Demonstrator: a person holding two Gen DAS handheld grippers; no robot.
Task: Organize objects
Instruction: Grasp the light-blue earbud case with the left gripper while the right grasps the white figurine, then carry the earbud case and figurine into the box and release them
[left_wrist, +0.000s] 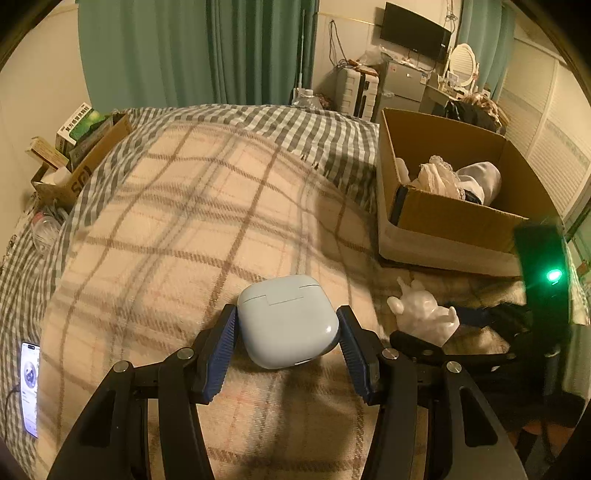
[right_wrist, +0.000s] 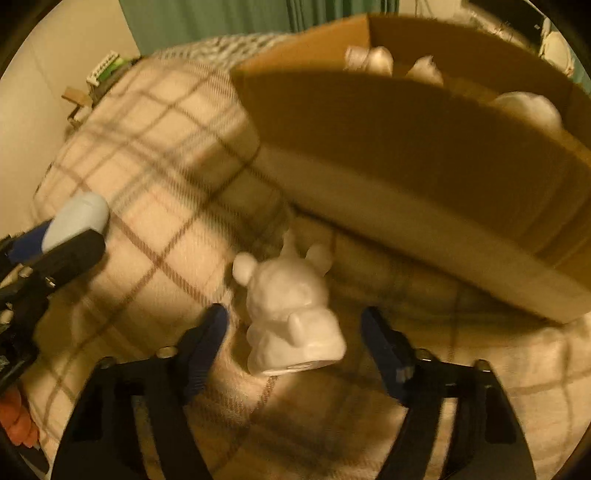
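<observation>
Our left gripper (left_wrist: 287, 326) has its blue ribbed fingers (left_wrist: 218, 354) closed narrowly on the pale blue rounded earbud case (left_wrist: 286, 319), held just above the plaid blanket on the bed (left_wrist: 177, 221). Our right gripper (right_wrist: 295, 317) spreads its fingers (right_wrist: 207, 343) wide around the white plaster bear figurine (right_wrist: 291, 314) lying on the blanket, neither touching it. Only the left view shows the lit smartphone (left_wrist: 29, 384) and the open brown cardboard box (left_wrist: 450, 221) interior clearly; the right view is blurred.
</observation>
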